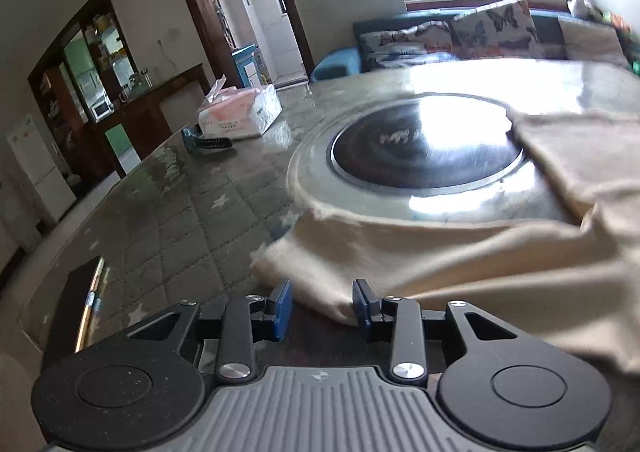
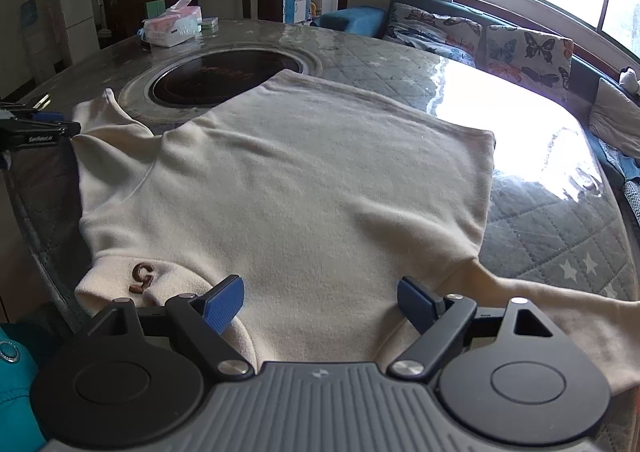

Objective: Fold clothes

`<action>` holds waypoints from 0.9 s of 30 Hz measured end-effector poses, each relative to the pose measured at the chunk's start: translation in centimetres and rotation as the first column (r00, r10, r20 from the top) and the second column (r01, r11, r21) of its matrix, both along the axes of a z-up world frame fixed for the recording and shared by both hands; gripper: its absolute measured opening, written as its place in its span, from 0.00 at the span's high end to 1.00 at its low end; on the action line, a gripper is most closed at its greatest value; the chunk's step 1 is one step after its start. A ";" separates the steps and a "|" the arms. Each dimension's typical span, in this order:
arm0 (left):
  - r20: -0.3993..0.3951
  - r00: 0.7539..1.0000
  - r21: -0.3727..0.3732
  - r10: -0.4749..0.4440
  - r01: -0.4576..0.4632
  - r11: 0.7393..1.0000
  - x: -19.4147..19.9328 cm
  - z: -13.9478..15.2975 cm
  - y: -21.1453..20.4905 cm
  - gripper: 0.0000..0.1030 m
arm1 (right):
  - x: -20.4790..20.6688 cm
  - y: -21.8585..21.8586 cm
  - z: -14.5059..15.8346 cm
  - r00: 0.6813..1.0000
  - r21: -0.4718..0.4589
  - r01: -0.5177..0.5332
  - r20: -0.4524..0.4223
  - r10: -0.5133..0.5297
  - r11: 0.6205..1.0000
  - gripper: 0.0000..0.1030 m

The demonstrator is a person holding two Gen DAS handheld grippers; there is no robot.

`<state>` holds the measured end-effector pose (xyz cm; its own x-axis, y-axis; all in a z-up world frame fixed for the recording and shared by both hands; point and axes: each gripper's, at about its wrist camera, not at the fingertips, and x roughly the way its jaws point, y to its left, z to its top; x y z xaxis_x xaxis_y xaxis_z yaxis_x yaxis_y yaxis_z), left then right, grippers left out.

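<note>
Top (image 2: 288, 180): cream, spread flat on the table (image 2: 560, 236); far edge overlaps the round hob (image 2: 208, 86); brown letter (image 2: 142, 277) on the near-left part.
Left gripper (image 1: 322, 306): jaws partly apart, released; a fold of the top's edge lies between the blue pads (image 1: 282, 310), not pinched.
Right gripper (image 2: 320, 302): jaws wide apart, released; above the near edge of the top, grasping nothing.
Tissue pack (image 1: 240, 112): far left on the table, well apart from the top.
</note>
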<state>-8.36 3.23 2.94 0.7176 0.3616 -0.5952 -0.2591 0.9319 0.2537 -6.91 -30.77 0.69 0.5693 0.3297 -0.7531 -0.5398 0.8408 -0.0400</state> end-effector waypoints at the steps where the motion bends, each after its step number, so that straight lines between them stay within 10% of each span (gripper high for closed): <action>1: 0.017 1.000 -0.011 -0.020 0.020 1.000 0.1 0.4 -0.5 0.66 | 0.1 -0.1 0.1 1.000 0.006 0.000 0.002 0.000 1.000 0.17; 15: 0.070 0.865 -0.093 -0.497 0.501 0.860 3.0 0.5 -10.9 0.65 | 3.2 -1.7 -0.5 0.998 0.036 0.067 -0.012 -0.067 0.997 0.17; 27: 0.027 0.891 -0.035 -0.453 0.454 0.890 4.7 -1.5 -10.3 0.64 | 4.2 -1.5 -0.9 0.998 0.045 0.060 -0.019 -0.060 0.997 0.16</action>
<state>-3.69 -7.06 1.43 0.8082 -0.0290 -0.5882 0.1899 0.9583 0.2137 -2.72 -32.31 -0.21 0.5756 0.3294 -0.7485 -0.4886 0.8725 0.0082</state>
